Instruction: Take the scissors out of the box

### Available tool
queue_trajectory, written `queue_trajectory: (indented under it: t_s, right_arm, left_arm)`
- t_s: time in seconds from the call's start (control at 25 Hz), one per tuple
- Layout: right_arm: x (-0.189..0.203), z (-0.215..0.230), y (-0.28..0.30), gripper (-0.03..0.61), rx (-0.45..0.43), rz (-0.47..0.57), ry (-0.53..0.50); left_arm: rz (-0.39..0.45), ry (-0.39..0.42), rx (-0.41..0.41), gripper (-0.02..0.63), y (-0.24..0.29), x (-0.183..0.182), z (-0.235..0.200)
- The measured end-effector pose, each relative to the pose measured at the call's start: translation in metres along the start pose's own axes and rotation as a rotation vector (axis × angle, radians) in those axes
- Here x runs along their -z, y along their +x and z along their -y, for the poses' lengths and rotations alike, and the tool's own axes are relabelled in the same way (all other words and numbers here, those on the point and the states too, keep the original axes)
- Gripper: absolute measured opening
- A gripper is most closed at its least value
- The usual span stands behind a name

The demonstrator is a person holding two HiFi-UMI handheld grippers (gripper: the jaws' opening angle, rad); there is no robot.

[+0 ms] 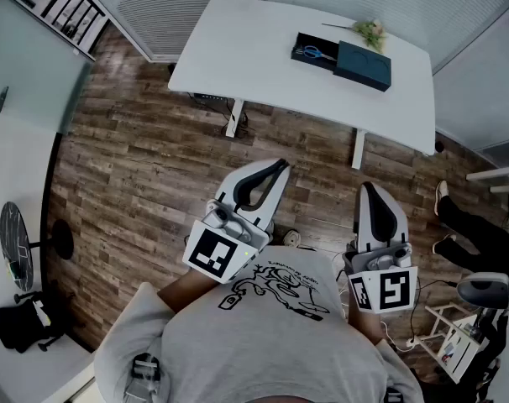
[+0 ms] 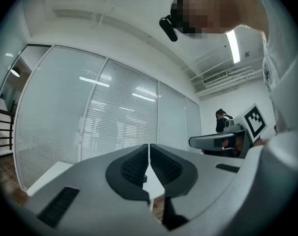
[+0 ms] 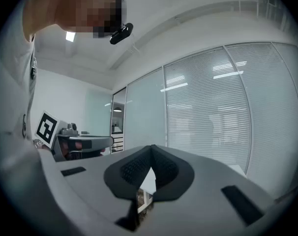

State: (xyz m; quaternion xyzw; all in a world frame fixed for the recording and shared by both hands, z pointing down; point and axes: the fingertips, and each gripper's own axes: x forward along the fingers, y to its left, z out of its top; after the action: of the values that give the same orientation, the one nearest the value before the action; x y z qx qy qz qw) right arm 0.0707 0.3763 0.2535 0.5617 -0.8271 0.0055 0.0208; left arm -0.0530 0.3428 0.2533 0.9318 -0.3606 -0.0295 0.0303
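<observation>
The left tool (image 1: 275, 170) and the right tool (image 1: 369, 193) are held close in front of the person's chest and point forward. Each has its jaws pressed together with nothing between them. I judge this to be a resting carry, because the work is not within reach.

Ahead of the tools is open wooden floor (image 1: 154, 158), which gives room to step forward. Farther ahead stands the white table (image 1: 238, 49), and its near edge looks free between its two legs. Far ahead, toward the back of the table, the open box (image 1: 297, 41) holds the scissors (image 1: 313, 53), which have blue handles and lie flat. Just beside the box, on the right tool's side, sits a dark lid (image 1: 364, 65). Beyond it lies a small plant sprig (image 1: 369, 32).
</observation>
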Motion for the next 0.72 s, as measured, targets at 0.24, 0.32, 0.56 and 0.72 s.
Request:
queue_trajectory:
  t_s: [0.24,0.32,0.56,0.72]
  right_arm:
    - [0.000,0.001,0.000,0.004,0.005,-0.006,0.003]
    - [-0.002,-0.003,0.004,0.006,0.002,0.003,-0.001]
    - [-0.010,-0.024,0.017,0.006,-0.009,0.017,-0.017]
    - [-0.012,-0.043,0.022,0.006,0.003,0.024,-0.016]
  left_arm:
    - [0.016,0.020,0.015,0.026,0.002,-0.006,-0.001]
    - [0.008,0.011,0.015,0.026,0.000,-0.005,-0.004]
    - [0.033,0.019,0.022,0.026,-0.011,-0.010,-0.022]
    - [0.006,0.008,0.028,0.026,-0.028,-0.005,-0.034]
